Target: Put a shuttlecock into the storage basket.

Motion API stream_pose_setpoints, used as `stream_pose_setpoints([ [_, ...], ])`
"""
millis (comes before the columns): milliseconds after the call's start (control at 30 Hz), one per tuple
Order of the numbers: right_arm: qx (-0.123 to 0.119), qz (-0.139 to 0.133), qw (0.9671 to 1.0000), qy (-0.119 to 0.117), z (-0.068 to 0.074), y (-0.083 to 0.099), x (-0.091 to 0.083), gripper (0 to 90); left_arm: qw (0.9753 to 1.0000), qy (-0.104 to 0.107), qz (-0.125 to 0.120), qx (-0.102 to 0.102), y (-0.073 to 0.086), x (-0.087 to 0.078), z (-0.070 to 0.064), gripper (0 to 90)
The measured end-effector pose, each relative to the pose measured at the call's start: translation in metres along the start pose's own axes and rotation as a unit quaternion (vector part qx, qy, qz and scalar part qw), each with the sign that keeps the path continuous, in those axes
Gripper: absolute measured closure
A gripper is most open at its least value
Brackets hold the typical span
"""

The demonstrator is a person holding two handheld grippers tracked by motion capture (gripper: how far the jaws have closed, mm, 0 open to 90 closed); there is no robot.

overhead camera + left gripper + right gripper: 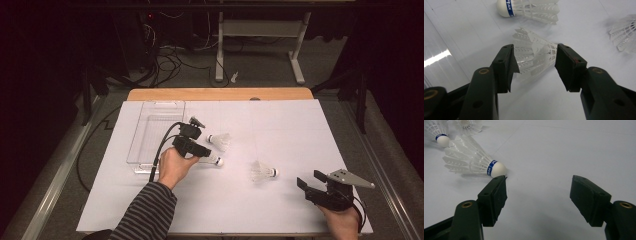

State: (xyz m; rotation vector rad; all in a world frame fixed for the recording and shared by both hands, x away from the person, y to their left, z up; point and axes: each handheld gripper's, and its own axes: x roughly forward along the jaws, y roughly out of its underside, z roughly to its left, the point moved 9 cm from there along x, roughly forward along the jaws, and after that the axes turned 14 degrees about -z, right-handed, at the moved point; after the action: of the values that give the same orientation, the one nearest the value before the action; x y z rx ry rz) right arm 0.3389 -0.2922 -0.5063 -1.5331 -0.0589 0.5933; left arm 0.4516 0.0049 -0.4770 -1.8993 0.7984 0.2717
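Note:
Three white shuttlecocks with blue-banded cork tips lie on the white table sheet (pixel 280 130). My left gripper (pixel 202 152) (pixel 534 53) is open, its jaws on either side of the feather skirt of the nearest shuttlecock (pixel 215 160) (pixel 534 56), with small gaps showing on both sides. A second shuttlecock (pixel 220 141) (pixel 529 8) lies just beyond it. The third shuttlecock (pixel 262 172) (pixel 471 161) rests mid-table, cork toward the right. My right gripper (pixel 310 178) (pixel 539 180) stands open and empty near the front right, its left jaw close to that cork.
A clear plastic tray (pixel 155 132) (pixel 436 57) sits at the left of the sheet, beside my left hand. The table's wooden far edge (pixel 220 94) lies beyond the sheet. Cables and table legs are on the floor behind.

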Motion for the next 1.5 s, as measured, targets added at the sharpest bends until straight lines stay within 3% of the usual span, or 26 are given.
stream_pose_setpoints([
  [800, -0.001, 0.001, 1.0, 0.0, 0.0, 0.0, 0.0, 30.6, 0.9994, 0.013, 0.03, -0.006, 0.01, 0.001, -0.004, 71.0],
  [1500, -0.001, 0.002, 1.0, 0.001, -0.001, 0.001, 0.0, 30.7, 0.9985, 0.031, 0.044, 0.012, 0.013, -0.005, -0.006, 87.1],
])
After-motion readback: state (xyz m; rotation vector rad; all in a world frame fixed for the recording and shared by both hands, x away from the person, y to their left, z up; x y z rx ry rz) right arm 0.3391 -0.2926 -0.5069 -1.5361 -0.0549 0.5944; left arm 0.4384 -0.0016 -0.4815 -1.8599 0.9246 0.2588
